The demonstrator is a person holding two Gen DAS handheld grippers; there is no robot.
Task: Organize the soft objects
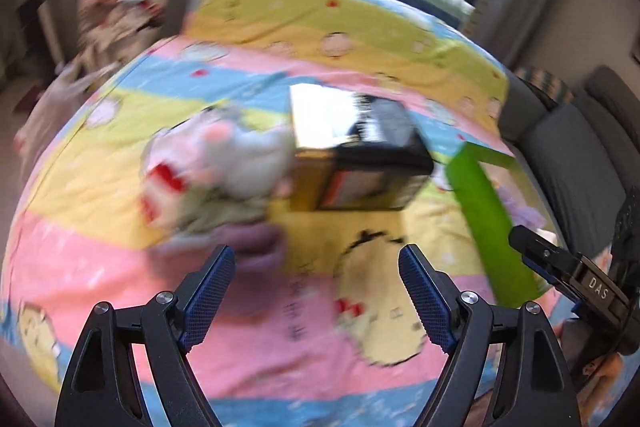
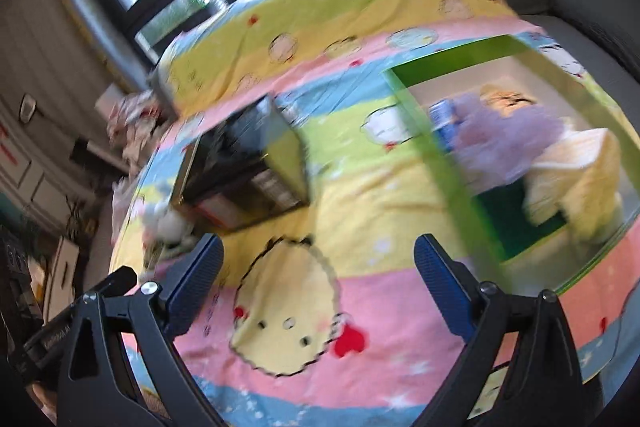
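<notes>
Green box (image 2: 452,163), plush toys (image 1: 216,163) (blurred), tongs (image 1: 316,291) open

A broad strip of bare bedspread (image 2: 360,195) was left free on the bed between the dark box (image 2: 248,167) and the green bin (image 2: 452,163). To one side, passage was blocked by the box with a heap of soft toys (image 1: 216,167) against it; the bin's upright walls and the toys inside (image 2: 520,143) closed off the other

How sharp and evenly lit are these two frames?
Left wrist: heavy motion smear on the plush pile and dark box; windows blown out. Right wrist: the green bin streaks; its gripper stays crisp. Both views bulge from fisheye.
</notes>
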